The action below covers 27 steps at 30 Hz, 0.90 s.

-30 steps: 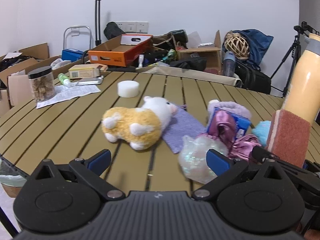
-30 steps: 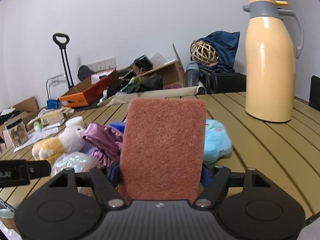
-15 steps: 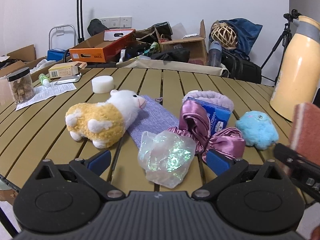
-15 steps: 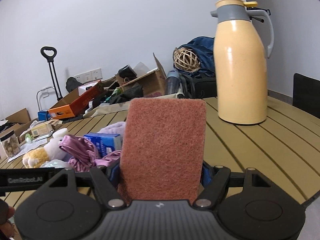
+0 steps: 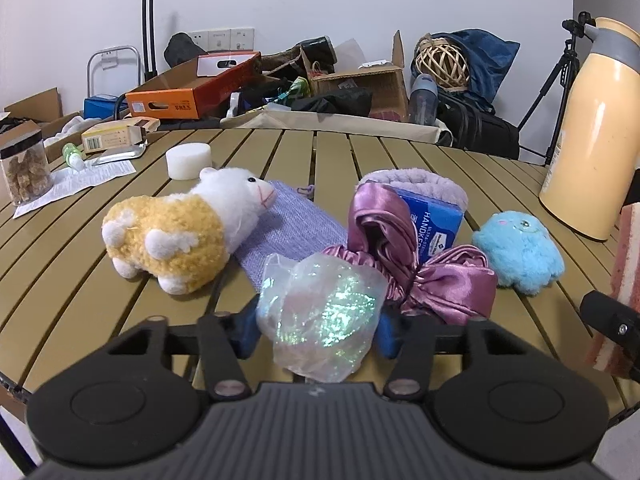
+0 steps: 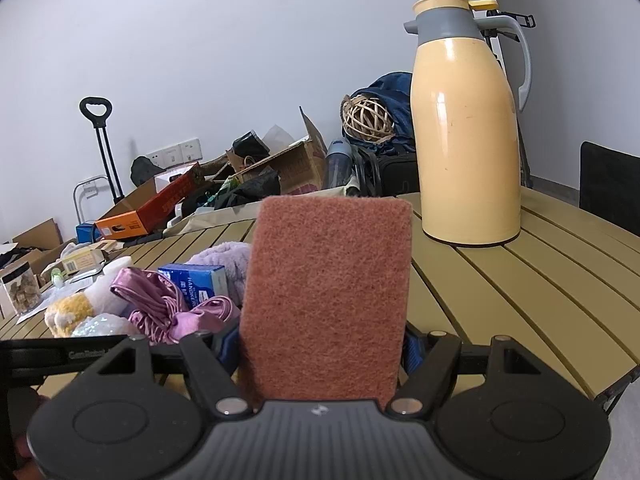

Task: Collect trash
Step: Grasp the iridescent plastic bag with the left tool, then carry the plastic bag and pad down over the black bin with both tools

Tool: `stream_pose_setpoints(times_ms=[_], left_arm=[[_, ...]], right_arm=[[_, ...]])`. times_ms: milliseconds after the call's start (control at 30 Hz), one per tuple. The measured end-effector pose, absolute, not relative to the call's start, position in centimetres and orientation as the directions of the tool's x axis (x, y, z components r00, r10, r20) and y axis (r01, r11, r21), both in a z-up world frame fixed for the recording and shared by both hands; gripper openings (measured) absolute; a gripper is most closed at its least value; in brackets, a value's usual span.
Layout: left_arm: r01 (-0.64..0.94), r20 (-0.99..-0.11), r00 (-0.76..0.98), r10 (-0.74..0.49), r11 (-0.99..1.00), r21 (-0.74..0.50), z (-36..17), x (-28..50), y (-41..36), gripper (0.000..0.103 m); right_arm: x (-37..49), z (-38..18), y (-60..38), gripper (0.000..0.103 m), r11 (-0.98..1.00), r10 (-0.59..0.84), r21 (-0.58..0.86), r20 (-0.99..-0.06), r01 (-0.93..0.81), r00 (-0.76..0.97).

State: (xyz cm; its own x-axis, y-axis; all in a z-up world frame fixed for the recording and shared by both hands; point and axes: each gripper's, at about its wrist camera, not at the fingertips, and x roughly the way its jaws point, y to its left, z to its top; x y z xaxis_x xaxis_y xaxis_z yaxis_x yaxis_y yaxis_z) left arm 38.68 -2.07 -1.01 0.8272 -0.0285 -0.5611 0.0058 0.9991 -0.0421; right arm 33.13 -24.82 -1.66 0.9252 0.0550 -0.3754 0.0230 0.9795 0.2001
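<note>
Two plush toys (image 5: pixel 176 232), one wrapper (image 5: pixel 320 312)

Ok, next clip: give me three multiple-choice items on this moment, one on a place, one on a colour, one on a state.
1. Where does the yellow thermos jug stand?
A. on the slatted table
B. on the floor
C. in a cardboard box

2. What colour is the small round plush toy?
A. green
B. light blue
C. red

3. What is between the left tongs?
A. nothing
B. the sheep plush
C. the crumpled iridescent wrapper

Key: 1 A, its base rests on the slats; 2 B, blue fur; 3 C, both blue pads flank the wrapper.
</note>
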Motion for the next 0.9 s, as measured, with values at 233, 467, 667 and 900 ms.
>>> stream_pose_setpoints(times_ms=[233,467,667,900], left_arm=[[0.030,-0.539,0.841,-0.050,0.998,-0.046,-0.7,38.1,-2.1,0.046],[0.045,-0.516,0.854,-0.065,0.998,-0.052,0.0,36.8,-2.0,0.045],[0.051,-0.485,0.871,-0.073,0.997,-0.060,1.0,34.8,-1.7,0.045],[0.046,-0.449,0.890,-0.071,0.997,-0.065,1.8,31.9,-1.3,0.045]], right_arm=[[33.0,-1.5,-24.8,0.072,0.980,0.068,0.201,-0.374,0.010,0.925],[32.3,-1.4,-24.4,0.072,0.982,0.084,0.190,-0.367,-0.014,0.926],[30.9,-1.3,-24.0,0.072,0.984,0.097,0.175,-0.364,-0.034,0.927],[28.4,-0.9,-23.8,0.072,0.985,0.108,0.167,-0.350,-0.052,0.931]])
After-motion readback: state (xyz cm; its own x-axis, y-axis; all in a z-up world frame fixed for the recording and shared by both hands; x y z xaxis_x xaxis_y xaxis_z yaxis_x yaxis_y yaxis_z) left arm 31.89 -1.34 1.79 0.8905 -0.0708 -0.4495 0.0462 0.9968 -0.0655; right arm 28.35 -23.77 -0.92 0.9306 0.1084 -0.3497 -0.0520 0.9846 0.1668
